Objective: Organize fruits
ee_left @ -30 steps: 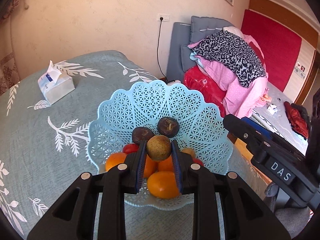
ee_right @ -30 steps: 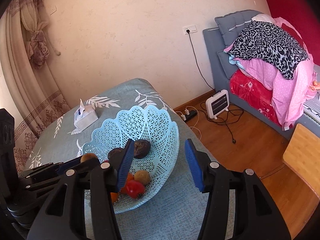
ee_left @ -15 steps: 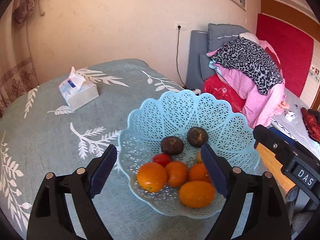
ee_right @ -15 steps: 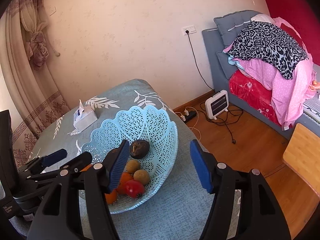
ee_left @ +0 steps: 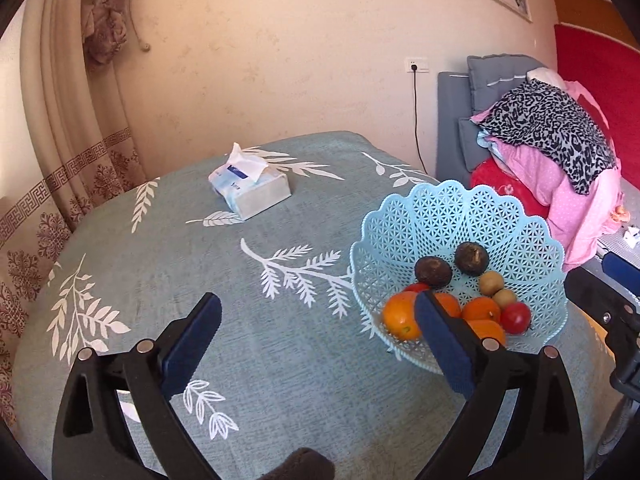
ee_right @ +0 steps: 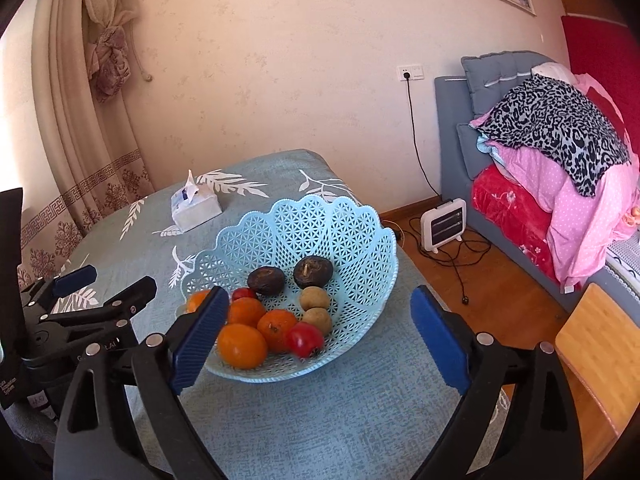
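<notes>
A light blue lattice basket (ee_left: 448,216) (ee_right: 320,220) stands on the table near its right edge. It holds several oranges (ee_right: 242,346), two red tomatoes (ee_right: 305,340), two brown kiwis (ee_right: 315,298) and two dark round fruits (ee_right: 313,272). My left gripper (ee_left: 316,324) is open and empty, left of the basket above the tablecloth. My right gripper (ee_right: 318,320) is open and empty, its fingers either side of the basket's near rim. The left gripper also shows in the right wrist view (ee_right: 106,292).
A tissue pack (ee_left: 250,186) lies on the teal leaf-print tablecloth (ee_left: 160,260) at the back. A curtain (ee_left: 68,120) hangs at left. A sofa piled with clothes (ee_right: 552,140), a small heater (ee_right: 443,224) with cables and a wooden stool (ee_right: 600,344) stand at right.
My left gripper opened and let the kiwi into the basket, then drew back and swung left over the tablecloth. My right gripper shifted a little toward the basket.
</notes>
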`<state>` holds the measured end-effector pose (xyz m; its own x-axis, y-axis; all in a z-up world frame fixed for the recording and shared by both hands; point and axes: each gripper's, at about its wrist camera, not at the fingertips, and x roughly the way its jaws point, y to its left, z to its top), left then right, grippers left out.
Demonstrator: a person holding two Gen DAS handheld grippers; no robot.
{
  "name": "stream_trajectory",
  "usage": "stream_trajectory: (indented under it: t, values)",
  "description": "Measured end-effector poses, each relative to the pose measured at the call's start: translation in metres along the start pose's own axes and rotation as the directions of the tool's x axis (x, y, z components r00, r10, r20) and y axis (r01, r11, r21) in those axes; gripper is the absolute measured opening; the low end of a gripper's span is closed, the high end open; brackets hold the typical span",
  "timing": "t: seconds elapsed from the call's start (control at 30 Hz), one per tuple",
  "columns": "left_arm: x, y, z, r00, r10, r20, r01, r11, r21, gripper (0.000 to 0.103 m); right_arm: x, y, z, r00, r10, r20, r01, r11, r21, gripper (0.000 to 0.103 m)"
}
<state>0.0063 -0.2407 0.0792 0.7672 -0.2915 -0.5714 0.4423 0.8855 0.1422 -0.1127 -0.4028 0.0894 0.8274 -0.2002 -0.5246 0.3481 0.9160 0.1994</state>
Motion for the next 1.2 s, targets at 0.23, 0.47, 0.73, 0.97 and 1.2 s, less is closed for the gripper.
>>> stream_trajectory:
  t: [0.23,0.47,0.73,0.97,1.2]
  values:
    - [-0.015,0.01,-0.011,0.999,0.048,0.013,-0.048,0.999,-0.001,0.098,-0.005,0.024,-0.011,1.0,0.02,-0.02,-0.021,0.997,-0.079,0.097]
    - [-0.027,0.015,-0.018,0.997,0.067,0.026,-0.067,0.998,0.002,0.098,-0.006,0.035,-0.016,1.0,0.013,-0.028,-0.016,0.994,-0.109,0.097]
    - [-0.036,0.016,-0.022,0.995,0.089,0.039,-0.09,0.996,0.006,0.098,-0.012,0.038,-0.018,1.0,-0.001,-0.013,0.0,0.993,-0.12,0.097]
    - [-0.04,0.015,-0.022,0.995,0.091,0.044,-0.091,0.996,0.006,0.098,-0.013,0.038,-0.017,1.0,-0.007,-0.005,0.006,0.993,-0.121,0.097]
    - [-0.038,0.012,-0.023,0.995,0.095,0.036,-0.096,0.995,0.015,0.098,-0.011,0.037,-0.018,1.0,-0.012,-0.009,0.011,0.993,-0.12,0.097]
